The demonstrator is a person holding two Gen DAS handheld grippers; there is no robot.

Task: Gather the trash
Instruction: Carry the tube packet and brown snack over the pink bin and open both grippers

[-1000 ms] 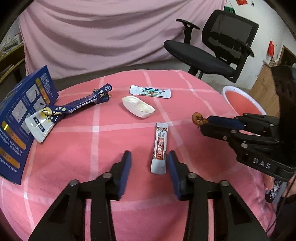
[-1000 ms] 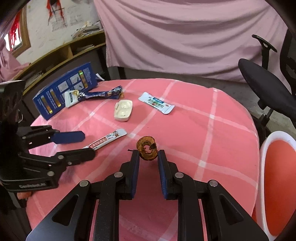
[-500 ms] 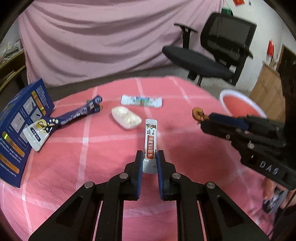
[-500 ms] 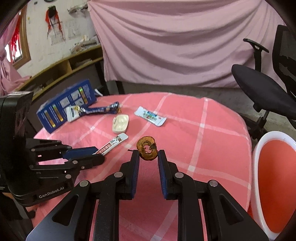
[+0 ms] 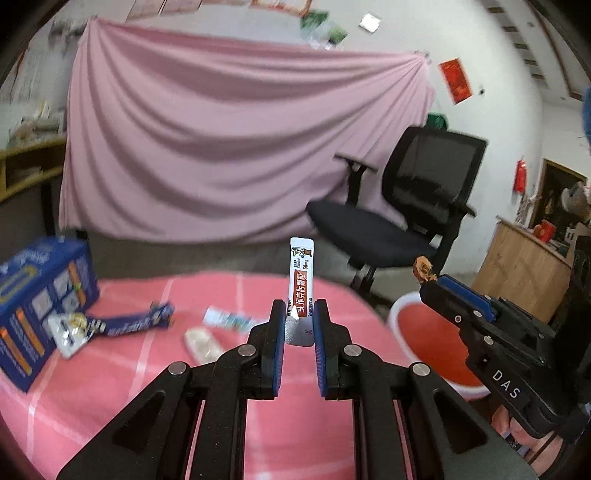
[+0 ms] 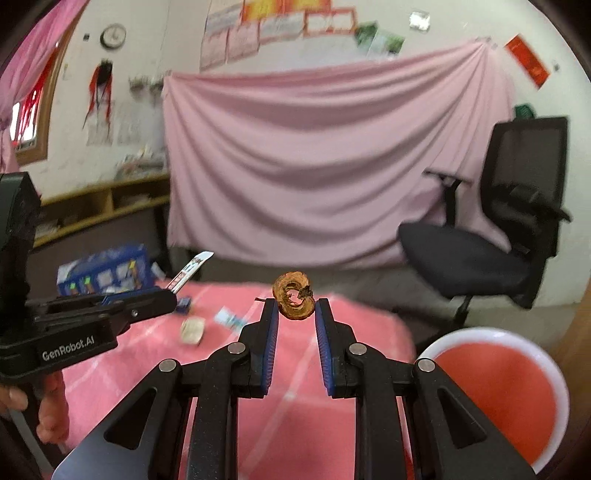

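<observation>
The left gripper [image 5: 299, 325] is clenched on the near end of a sachet [image 5: 301, 280], a light, thin, slippery foil strip that stands upright above the pink table [image 5: 110, 369]. To its right, the right gripper [image 6: 294, 314] pinches a dried fruit ring [image 6: 293, 301] by its edges; it looks brittle and featherlight, so gentle pressure suits. The red bin [image 6: 498, 384] waits at the right.

Both grippers [image 5: 298, 317] [image 6: 294, 314] raised (jaws nearly closed), gripping

Likely a makeshift recording room: pink sheet [image 6: 325, 158] hung on the wall, office chair [image 6: 498, 229], blurry posters [image 6: 280, 29].
</observation>
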